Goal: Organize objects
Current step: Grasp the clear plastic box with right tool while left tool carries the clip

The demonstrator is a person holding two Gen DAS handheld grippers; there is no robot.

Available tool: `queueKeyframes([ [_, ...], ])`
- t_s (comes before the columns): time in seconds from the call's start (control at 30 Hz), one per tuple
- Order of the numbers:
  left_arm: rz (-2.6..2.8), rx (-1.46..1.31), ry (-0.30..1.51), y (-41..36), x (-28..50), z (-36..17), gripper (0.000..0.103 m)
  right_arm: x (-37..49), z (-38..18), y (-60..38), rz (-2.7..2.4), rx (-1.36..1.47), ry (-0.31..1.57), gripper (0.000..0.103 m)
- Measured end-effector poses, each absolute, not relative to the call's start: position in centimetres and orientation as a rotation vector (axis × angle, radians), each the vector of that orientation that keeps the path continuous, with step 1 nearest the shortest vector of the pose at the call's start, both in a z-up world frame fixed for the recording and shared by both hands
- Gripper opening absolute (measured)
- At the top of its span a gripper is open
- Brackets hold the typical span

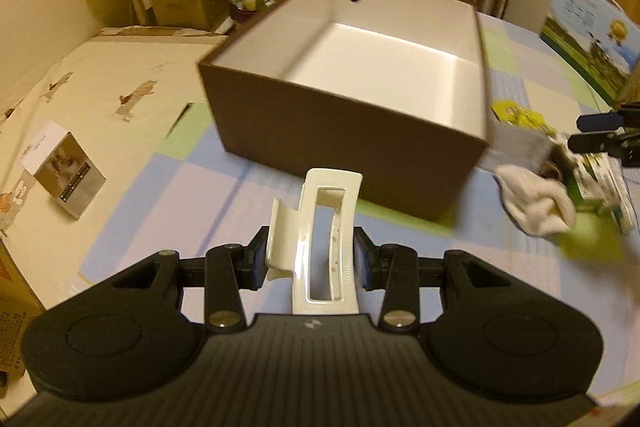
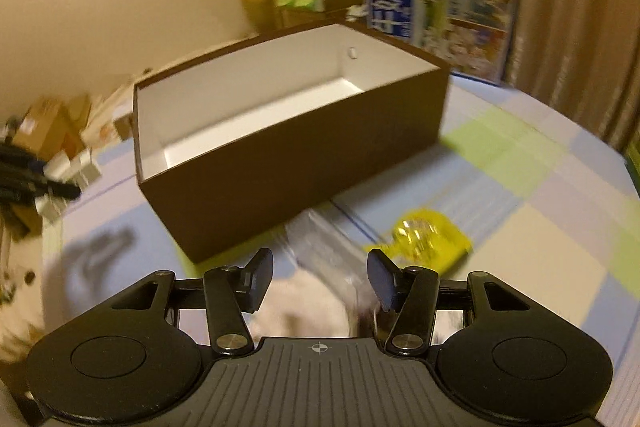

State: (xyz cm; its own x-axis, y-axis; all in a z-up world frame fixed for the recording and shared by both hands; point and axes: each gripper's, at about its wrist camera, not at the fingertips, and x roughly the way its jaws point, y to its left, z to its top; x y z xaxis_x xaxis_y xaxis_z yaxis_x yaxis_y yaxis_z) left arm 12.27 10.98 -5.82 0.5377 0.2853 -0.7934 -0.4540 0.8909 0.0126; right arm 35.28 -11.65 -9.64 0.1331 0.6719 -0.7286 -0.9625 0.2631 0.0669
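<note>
A white cloth (image 2: 304, 303) and clear packet (image 2: 324, 247) below the right gripper (image 2: 320, 277) were too blurred to identify.

One brown box (image 1: 352, 131), one white hair clip (image 1: 320, 227), one white sock (image 1: 536, 203), one yellow packet (image 2: 428, 239), two grippers, left (image 1: 312, 259) and right (image 2: 320, 279).

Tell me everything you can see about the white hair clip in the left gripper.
The hair clip is a glossy cream-white claw clip, apparently plastic, with a rectangular cut-out along its curved back and a short lever tab on one side. It stands lengthwise between the left gripper's pads, which press on both its sides, held above the checked cloth just short of the open brown box.
</note>
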Motion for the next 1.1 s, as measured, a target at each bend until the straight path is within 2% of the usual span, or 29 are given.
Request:
queueKeyframes([
  [0.4,0.509,-0.243,0.913,16.4,13.0,-5.4,0.036,37.4,-14.7,-5.7,1.330,-0.775,0.796,0.050],
  [0.6,0.514,-0.248,0.917,17.9,13.2,-5.2,0.036,37.5,-15.9,-5.0,1.350,-0.860,0.749,0.032],
  [0.63,0.514,-0.247,0.916,18.2,13.3,-5.2,0.036,37.6,-15.8,-5.1,1.351,-0.862,0.735,0.031],
  [0.7,0.511,-0.243,0.912,18.7,13.6,-4.9,0.036,37.7,-15.2,-5.8,1.368,-0.823,0.714,0.028],
  [0.9,0.489,-0.227,0.893,19.9,14.4,-3.6,0.036,38.1,-12.2,-7.9,1.304,-0.689,0.710,0.028],
  [1.1,0.430,-0.185,0.859,20.5,16.2,-1.2,0.036,37.7,-6.5,-9.1,1.174,-0.472,0.716,0.028],
])
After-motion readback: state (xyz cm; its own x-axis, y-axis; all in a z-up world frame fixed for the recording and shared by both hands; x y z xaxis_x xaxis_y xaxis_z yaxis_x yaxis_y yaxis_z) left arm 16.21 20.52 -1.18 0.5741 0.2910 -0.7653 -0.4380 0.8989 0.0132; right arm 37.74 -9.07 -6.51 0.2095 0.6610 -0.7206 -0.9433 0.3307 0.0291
